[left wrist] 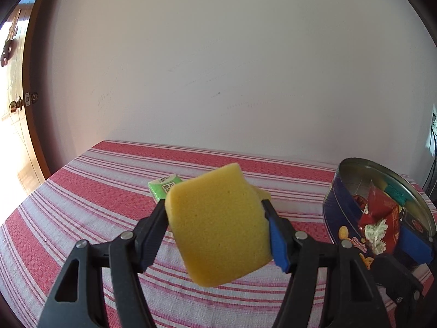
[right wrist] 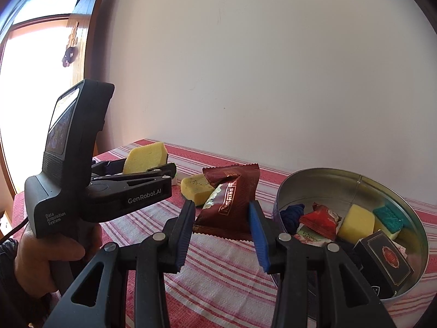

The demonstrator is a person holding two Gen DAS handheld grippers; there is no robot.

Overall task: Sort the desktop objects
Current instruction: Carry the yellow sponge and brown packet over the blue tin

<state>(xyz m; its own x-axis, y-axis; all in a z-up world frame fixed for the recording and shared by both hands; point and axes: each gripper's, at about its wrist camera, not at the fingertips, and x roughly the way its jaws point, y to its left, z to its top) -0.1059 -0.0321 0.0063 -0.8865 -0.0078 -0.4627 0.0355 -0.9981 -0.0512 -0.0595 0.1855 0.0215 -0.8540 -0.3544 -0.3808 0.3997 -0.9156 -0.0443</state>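
Holding a yellow sponge (left wrist: 218, 227) up off the striped tablecloth (left wrist: 82, 205), the left gripper (left wrist: 215, 227) has its fingers clamped on both sides of it, tilted a bit. From the right wrist view you can see that same sponge poking up out of the left gripper, well to the left of the round cookie tin (right wrist: 300, 188). The right gripper (right wrist: 222, 218) is clenched on a brown snack packet (right wrist: 229, 199), held in the air just left of the tin's rim. Inside the tin there's already a pile: a red wrapper (right wrist: 319, 220), a yellow sponge block (right wrist: 356, 222), a teal-topped scrub sponge (right wrist: 389, 217), a small dark box (right wrist: 385, 258) and something dark blue (right wrist: 293, 213) against the left wall. Another yellow sponge (right wrist: 196, 188) lies on the cloth left of the tin, behind the packet. A green tissue pack (left wrist: 161, 188) sits on the cloth further left of the tin, partly hidden behind the held sponge.
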